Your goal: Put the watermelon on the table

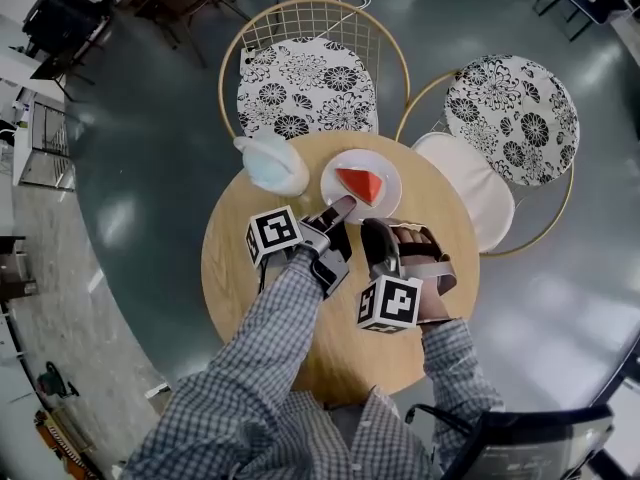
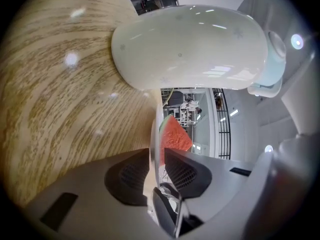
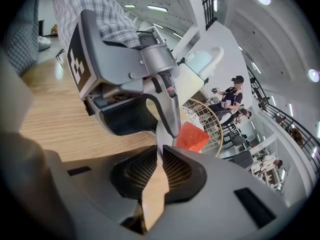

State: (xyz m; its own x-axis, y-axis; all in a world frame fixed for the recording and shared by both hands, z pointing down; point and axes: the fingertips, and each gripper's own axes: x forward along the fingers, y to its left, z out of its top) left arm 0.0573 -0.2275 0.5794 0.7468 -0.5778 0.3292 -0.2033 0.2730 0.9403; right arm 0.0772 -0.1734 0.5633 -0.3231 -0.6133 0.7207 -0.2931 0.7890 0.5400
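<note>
Head view: watermelon (image 1: 362,183) wedge sat on white plate (image 1: 388,204), toward table's (image 1: 250,288) 12 o'clock. Left gripper (image 1: 343,206) and right gripper (image 1: 376,230) met plate's 6 o'clock rim.
Left gripper view: jaws stood slightly apart, rim loose between.
Right gripper view: jaws pinched rim.

White jug (image 1: 270,163) just beside plate (image 1: 385,203) left (right flank free).

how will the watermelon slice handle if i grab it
Probably soft and slippery: the watermelon slice shows cut red flesh, so hard jaws may bruise it. The wedge has flat faces, so it should slide, not roll.
</note>
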